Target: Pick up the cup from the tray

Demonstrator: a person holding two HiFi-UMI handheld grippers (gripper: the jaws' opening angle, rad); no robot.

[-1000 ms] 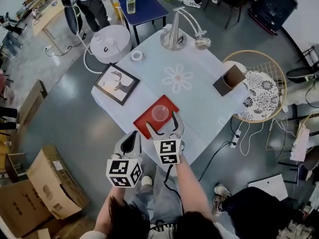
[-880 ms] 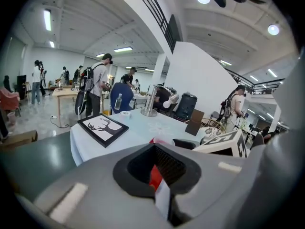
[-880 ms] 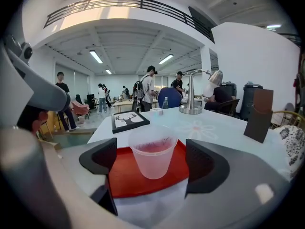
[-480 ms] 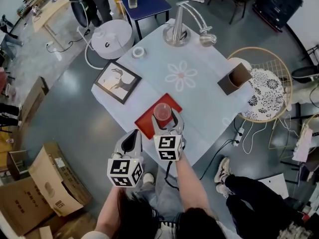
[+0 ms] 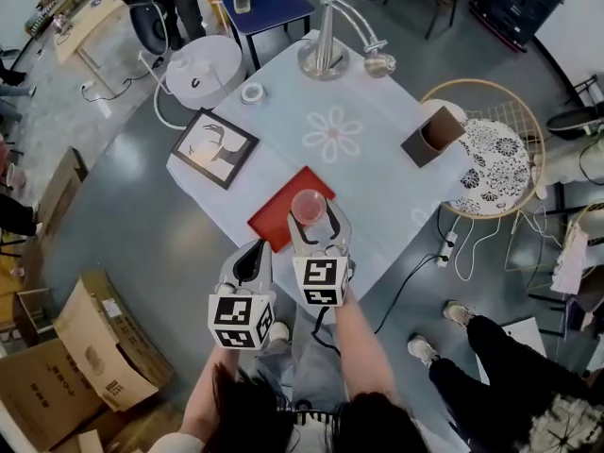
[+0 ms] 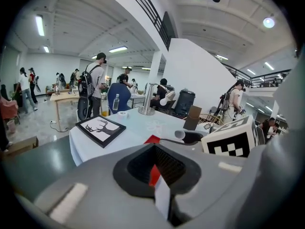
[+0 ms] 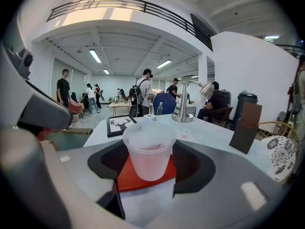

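A clear plastic cup (image 5: pixel 308 206) with a pinkish bottom sits between my right gripper's (image 5: pixel 314 223) jaws, over the near right edge of the red tray (image 5: pixel 274 217). The jaws have just been closing and now press both sides of the cup (image 7: pixel 149 149). In the right gripper view the cup hangs slightly above the tray (image 7: pixel 128 178), with the right gripper (image 7: pixel 150 163) round it. My left gripper (image 5: pixel 257 250) hovers at the table's near edge, left of the right one, shut and holding nothing. Its view shows the left gripper's (image 6: pixel 155 163) jaws together, with a sliver of red tray (image 6: pixel 152 139) beyond.
On the white table stand a framed deer picture (image 5: pixel 203 147) at the left, a tape roll (image 5: pixel 251 92), a metal lamp (image 5: pixel 326 50) at the far end and a brown box (image 5: pixel 432 140) at the right. A wicker chair (image 5: pixel 521 130) stands beside the table's right side.
The right jaws, open around the cup a second ago, have closed on it. The cup now sits nearer the tray's right edge and looks slightly raised. The left gripper has stayed put.
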